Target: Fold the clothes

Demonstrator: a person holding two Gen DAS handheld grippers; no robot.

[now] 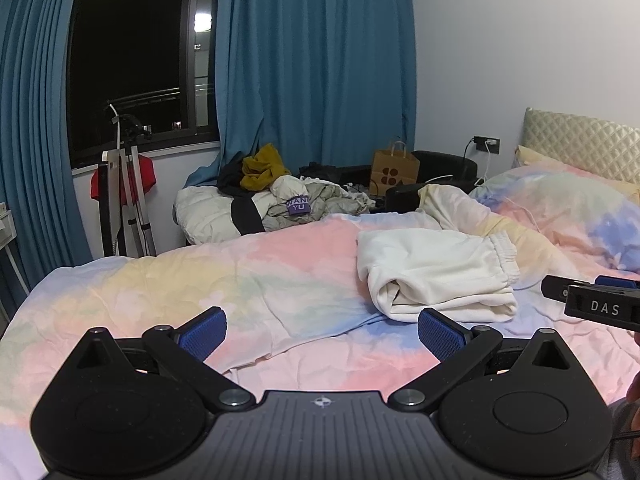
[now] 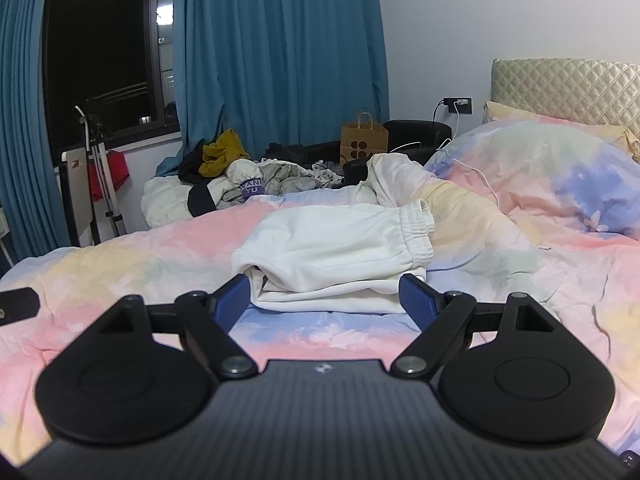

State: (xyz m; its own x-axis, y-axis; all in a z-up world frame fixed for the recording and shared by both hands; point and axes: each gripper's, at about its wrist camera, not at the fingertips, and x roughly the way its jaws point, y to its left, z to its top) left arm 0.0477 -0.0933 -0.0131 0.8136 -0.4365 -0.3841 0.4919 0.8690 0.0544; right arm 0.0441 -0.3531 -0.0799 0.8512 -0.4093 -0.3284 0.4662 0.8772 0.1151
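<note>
Cream-white sweatpants (image 1: 436,272) (image 2: 340,256) lie folded in a thick stack on the pastel bedspread (image 1: 248,276) (image 2: 120,264), elastic waistband to the right. My left gripper (image 1: 322,334) hovers over the bed to the left of the stack, open, with nothing between its blue pads. My right gripper (image 2: 324,300) is open just in front of the stack's near edge, its blue pads apart on either side of the folded layers without pressing them. In the left wrist view the right gripper (image 1: 592,300) shows at the right edge, beside the pants.
A pastel pillow (image 2: 552,176) and quilted headboard (image 2: 568,88) stand at the right. A pile of unfolded clothes (image 1: 276,196) (image 2: 248,184) sits beyond the bed's far side, with a paper bag (image 2: 363,140) and blue curtains (image 2: 276,52) behind. A rack (image 1: 128,196) stands left.
</note>
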